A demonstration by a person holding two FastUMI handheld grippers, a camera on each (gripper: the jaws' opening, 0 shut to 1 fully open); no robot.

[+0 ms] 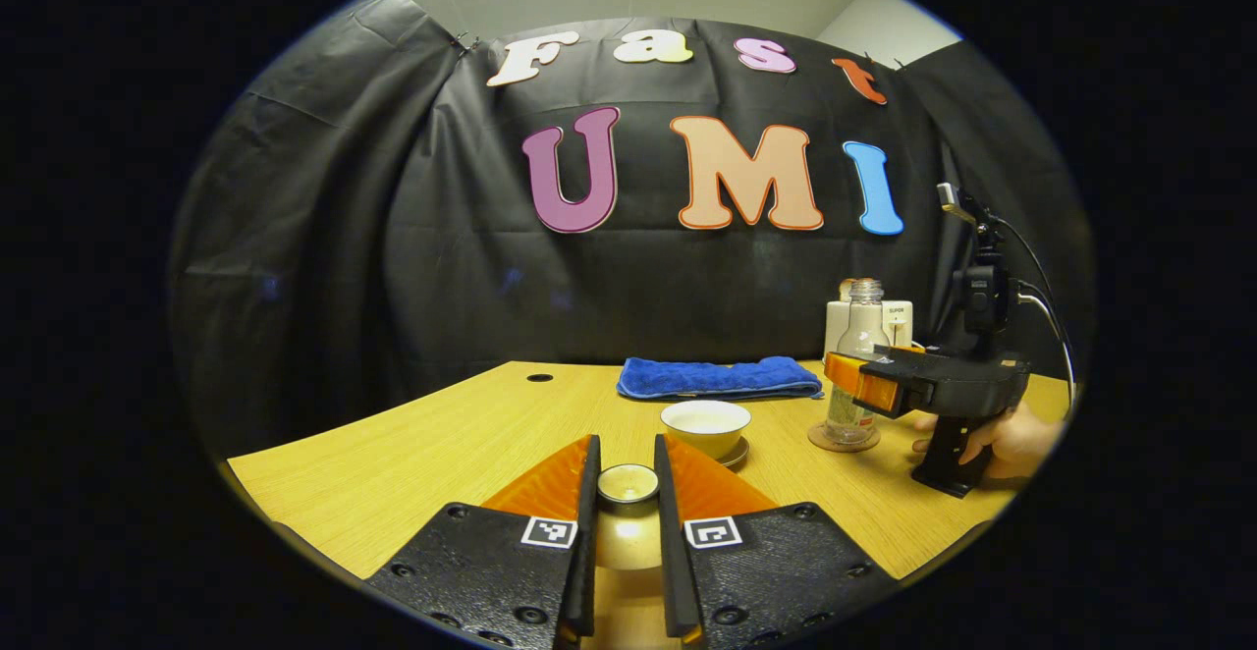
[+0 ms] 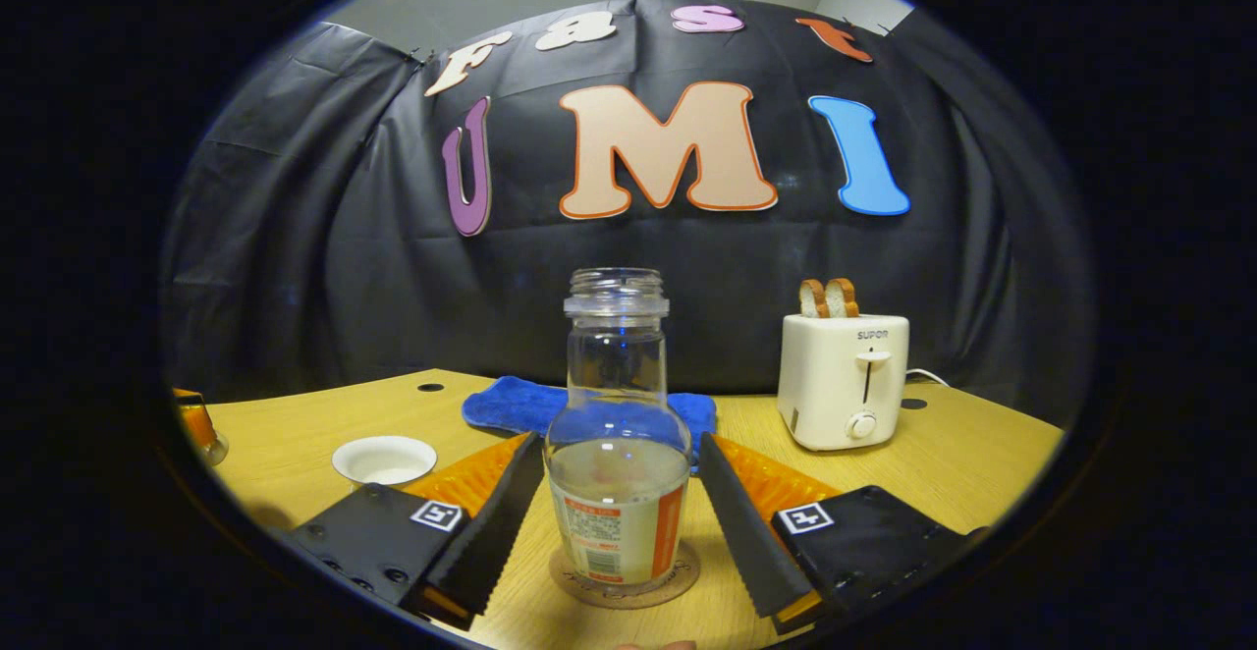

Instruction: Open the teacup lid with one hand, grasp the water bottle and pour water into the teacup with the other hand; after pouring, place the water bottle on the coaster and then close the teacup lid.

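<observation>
Currently listed: left gripper [image 1: 627, 493], jaws clamped on the small round ceramic teacup lid [image 1: 628, 483] lifted off the pale open teacup [image 1: 705, 426]; right gripper [image 2: 617, 493], jaws spread around, seemingly clear of, the clear glass water bottle [image 2: 617, 454] standing on its round cork coaster [image 2: 625, 576] on the wooden tabletop [image 2: 943, 463].

Blue towel [image 1: 720, 377], white toaster [image 2: 844, 381], seemingly cream teacup [image 1: 705, 426]

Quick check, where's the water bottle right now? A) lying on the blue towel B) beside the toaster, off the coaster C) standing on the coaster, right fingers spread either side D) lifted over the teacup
C: the water bottle stands upright on the coaster, with the right gripper open around it, fingers clear of the glass.
</observation>
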